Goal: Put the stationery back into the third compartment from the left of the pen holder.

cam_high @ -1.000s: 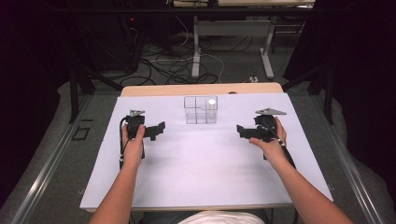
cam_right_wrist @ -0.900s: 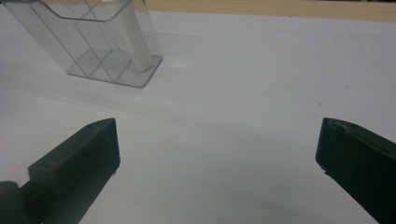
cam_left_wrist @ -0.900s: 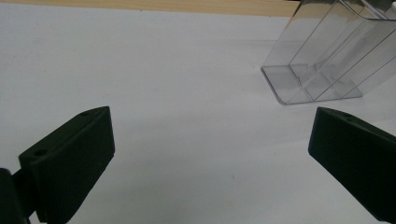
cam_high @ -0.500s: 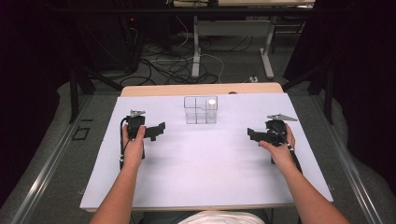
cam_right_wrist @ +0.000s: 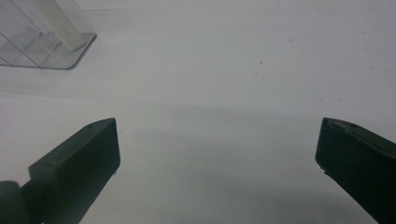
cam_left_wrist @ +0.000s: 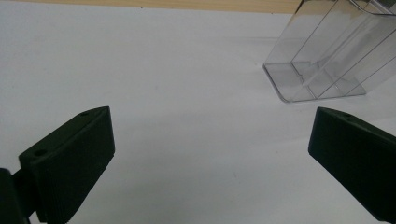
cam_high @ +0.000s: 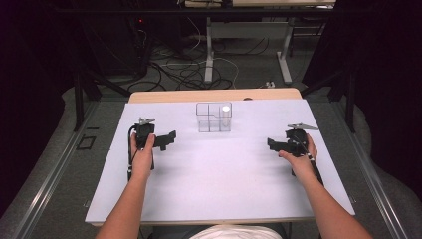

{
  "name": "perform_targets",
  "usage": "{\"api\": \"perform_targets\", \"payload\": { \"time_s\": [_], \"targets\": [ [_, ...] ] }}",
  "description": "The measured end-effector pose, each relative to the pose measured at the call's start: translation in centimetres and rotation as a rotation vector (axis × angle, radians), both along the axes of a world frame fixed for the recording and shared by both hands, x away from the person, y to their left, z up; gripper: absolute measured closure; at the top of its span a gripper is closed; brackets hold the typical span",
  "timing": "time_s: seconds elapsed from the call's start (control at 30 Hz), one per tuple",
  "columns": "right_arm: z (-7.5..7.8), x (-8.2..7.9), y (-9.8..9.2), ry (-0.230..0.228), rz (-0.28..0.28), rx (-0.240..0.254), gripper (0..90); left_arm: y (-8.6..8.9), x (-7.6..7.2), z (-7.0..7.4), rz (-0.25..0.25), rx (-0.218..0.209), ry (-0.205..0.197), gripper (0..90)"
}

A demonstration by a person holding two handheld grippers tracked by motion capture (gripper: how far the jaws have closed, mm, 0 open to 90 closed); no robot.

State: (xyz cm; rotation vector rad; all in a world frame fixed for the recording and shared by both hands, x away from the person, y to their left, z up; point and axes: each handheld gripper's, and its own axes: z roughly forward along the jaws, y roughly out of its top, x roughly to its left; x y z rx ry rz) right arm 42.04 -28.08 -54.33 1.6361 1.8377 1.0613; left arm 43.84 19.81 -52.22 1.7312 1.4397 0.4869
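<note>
I count one clear plastic organizer (cam_high: 213,117) on the white table (cam_high: 224,184), and it has four compartments. One white tube (cam_high: 225,115) stands inside the organizer, in its back right compartment. I hold two grippers: my left gripper (cam_high: 169,139) to the left of the organizer, my right gripper (cam_high: 272,145) to its right.

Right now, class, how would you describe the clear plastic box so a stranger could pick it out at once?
Start at the white sheet covering the table and look to its far middle, near the bare wooden edge. There stands the clear plastic box with inner dividers, one compartment holding a white cylinder. It is see-through, unlike the black tools.
</note>
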Motion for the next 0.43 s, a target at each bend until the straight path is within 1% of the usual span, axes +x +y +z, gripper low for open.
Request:
{"api": "perform_targets", "payload": {
  "time_s": [0.27, 0.43],
  "targets": [
    [-0.22, -0.04, -0.26, 0.018, -0.001, 0.006, 0.0, 0.11, 0.00, -0.08, 0.004, -0.003, 0.000, 0.5],
    [-0.26, -0.05, -0.43, 0.012, -0.009, 0.007, 0.0, 0.08, 0.02, -0.12, 0.003, 0.000, 0.004, 0.6]
  ]
}}
